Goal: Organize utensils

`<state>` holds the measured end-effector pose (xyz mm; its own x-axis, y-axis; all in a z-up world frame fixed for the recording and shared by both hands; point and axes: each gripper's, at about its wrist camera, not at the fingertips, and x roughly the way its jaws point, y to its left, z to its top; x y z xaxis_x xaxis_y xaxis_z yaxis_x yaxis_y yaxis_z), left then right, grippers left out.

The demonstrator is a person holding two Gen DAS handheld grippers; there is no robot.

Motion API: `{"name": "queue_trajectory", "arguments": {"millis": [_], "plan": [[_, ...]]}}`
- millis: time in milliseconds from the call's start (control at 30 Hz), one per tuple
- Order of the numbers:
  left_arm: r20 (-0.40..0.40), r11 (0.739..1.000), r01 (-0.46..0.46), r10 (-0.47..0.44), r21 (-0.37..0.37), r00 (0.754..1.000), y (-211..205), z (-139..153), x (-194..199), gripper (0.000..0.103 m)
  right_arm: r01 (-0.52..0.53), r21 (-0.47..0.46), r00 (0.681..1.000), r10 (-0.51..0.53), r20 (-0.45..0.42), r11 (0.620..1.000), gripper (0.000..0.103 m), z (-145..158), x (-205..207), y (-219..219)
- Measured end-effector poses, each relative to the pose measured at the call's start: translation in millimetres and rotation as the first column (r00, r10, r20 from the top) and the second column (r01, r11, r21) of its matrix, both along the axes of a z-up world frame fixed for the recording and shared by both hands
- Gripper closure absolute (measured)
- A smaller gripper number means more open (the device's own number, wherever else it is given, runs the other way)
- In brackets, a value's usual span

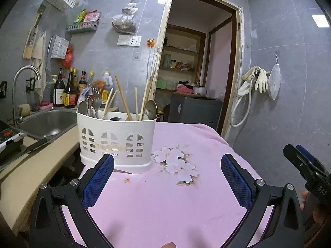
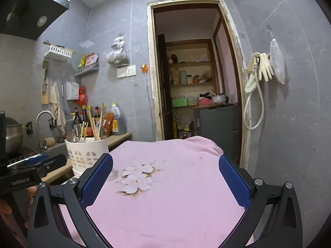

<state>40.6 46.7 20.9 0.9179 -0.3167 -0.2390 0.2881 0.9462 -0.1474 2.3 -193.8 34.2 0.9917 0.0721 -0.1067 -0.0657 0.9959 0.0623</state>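
Note:
A white plastic utensil holder (image 1: 115, 142) stands on the pink flowered cloth (image 1: 165, 202). It holds wooden chopsticks (image 1: 124, 99), metal spoons (image 1: 152, 108) and forks (image 1: 96, 100), all upright. My left gripper (image 1: 167, 163) is open and empty, just in front of the holder. My right gripper (image 2: 165, 163) is open and empty over the cloth, with the holder (image 2: 88, 153) to its far left. Each gripper shows at the edge of the other's view: the right one (image 1: 306, 165) and the left one (image 2: 37, 165).
A steel sink (image 1: 47, 122) with a tap (image 1: 22, 80) and sauce bottles (image 1: 70, 91) lie on the counter to the left. An open doorway (image 1: 198, 70) with shelves is behind the table. Gloves and a hose (image 1: 254, 82) hang on the right wall.

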Motion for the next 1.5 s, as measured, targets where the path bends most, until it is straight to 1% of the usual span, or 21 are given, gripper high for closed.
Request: {"name": "queue_trajectory", "arguments": {"millis": [100, 233, 333, 1000, 1500], "plan": [[0.034, 1.000, -0.026, 0.026, 0.004, 0.999, 0.8, -3.2, -8.1, 0.002, 0.027, -0.011, 1.000, -0.027, 0.012, 1.000, 0.000, -1.1, -4.2, 0.0], [0.054, 0.998, -0.042, 0.039, 0.045, 0.998, -4.1, -9.3, -15.0, 0.002, 0.048, -0.027, 0.998, -0.047, 0.030, 0.998, 0.000, -3.6, -8.6, 0.7], [0.063, 0.997, -0.046, 0.042, 0.060, 0.997, -4.6, -12.0, -18.4, 0.002, 0.051, -0.038, 0.998, -0.050, 0.029, 0.998, 0.000, -5.3, -8.4, 2.3], [0.051, 0.998, -0.056, 0.054, 0.031, 0.997, 2.1, -14.2, -18.1, 0.002, 0.049, -0.035, 0.999, -0.049, 0.011, 0.998, 0.000, -9.3, -7.1, 1.3], [0.051, 0.997, -0.066, 0.064, 0.037, 0.997, 0.6, -13.7, -19.0, 0.002, 0.046, -0.033, 0.999, -0.046, 0.008, 0.998, 0.000, -8.9, -7.2, 2.4]]}}
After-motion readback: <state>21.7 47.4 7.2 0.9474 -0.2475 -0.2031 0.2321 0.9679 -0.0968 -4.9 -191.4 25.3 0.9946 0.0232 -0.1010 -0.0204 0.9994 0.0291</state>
